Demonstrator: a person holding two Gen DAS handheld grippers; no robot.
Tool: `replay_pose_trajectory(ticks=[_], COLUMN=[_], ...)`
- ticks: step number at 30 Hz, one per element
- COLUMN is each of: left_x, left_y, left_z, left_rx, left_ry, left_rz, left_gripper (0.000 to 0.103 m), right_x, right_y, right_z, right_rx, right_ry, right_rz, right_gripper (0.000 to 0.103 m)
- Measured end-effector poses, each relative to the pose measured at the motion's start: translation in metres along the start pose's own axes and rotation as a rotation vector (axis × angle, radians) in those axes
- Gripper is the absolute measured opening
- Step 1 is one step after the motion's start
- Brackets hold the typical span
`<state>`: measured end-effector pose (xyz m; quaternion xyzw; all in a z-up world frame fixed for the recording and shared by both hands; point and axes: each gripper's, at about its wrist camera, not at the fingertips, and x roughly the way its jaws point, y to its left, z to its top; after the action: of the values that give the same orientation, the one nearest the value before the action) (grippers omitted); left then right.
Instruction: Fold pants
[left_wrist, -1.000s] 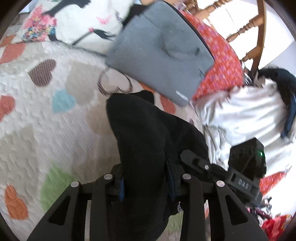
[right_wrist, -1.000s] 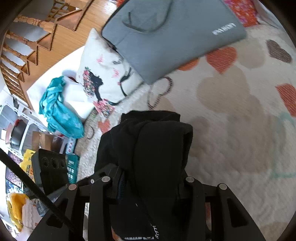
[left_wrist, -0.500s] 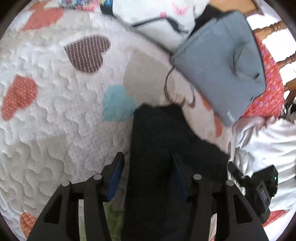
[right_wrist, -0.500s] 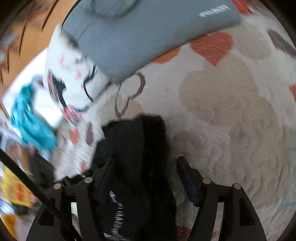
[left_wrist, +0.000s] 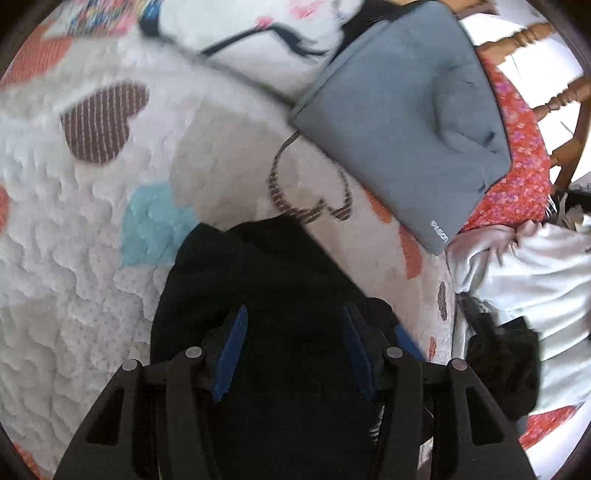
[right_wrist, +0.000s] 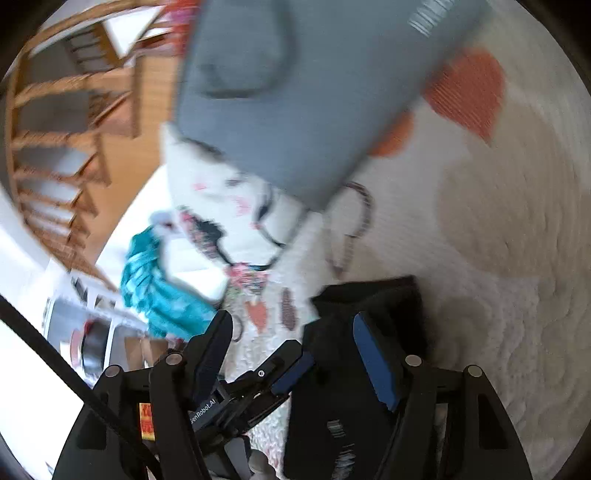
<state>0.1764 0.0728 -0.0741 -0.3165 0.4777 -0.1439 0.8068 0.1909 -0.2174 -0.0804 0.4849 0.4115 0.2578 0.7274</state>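
Two grippers, mine, left gripper (left_wrist: 293, 354) and right gripper (right_wrist: 295, 354), jaws just spread to release folded black fabric pants (left_wrist: 258, 288), resting on heart-print quilt (left_wrist: 92, 258), below grey sleeve (left_wrist: 406, 122).

Both wrist cams close, angled down; share quilt (left_wrist: 74, 258), possibly blurred grey bag (right_wrist: 314, 92).

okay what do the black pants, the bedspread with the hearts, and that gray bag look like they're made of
Black pants: soft, matte knit, probably fleece or jersey; it slumps in thick folds with no shine.
Heart-print bedspread: quilted cotton-like fabric, matte; puffy stitched ridges run across it.
Gray bag: a flat case in tightly woven, likely synthetic cloth, smooth and heathered, with crisp edges and a small printed logo.
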Motion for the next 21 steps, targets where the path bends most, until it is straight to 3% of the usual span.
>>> replay_pose_trajectory(ticks=[2, 6, 11, 16, 21], left_x=[-0.004, -0.031, -0.068, -0.06, -0.049], left_y=[0.001, -0.006, -0.017, -0.004, -0.009], left_z=[0.001, -0.004, -0.029, -0.059, -0.071], left_rx=[-0.01, 0.008, 0.084, 0.117, 0.244], left_ry=[0.004, -0.021, -0.049, 0.028, 0.032], left_rz=[-0.015, -0.019, 0.015, 0.078, 0.154], left_gripper=[0.051, 0.051, 0.051, 0.052, 0.052], right_x=[0.004, -0.006, -0.029, -0.049, -0.041], right_y=[-0.009, 0.023, 0.051, 0.023, -0.024], right_z=[0.0, 0.0, -0.024, -0.05, -0.052], right_rx=[0.02, -0.074, -0.13, -0.009, 0.184], right_ry=[-0.01, -0.015, 0.067, 0.119, 0.14], right_rz=[-0.016, -0.067, -0.036, -0.027, -0.003], right_gripper=[0.072, 0.075, 0.076, 0.081, 0.08])
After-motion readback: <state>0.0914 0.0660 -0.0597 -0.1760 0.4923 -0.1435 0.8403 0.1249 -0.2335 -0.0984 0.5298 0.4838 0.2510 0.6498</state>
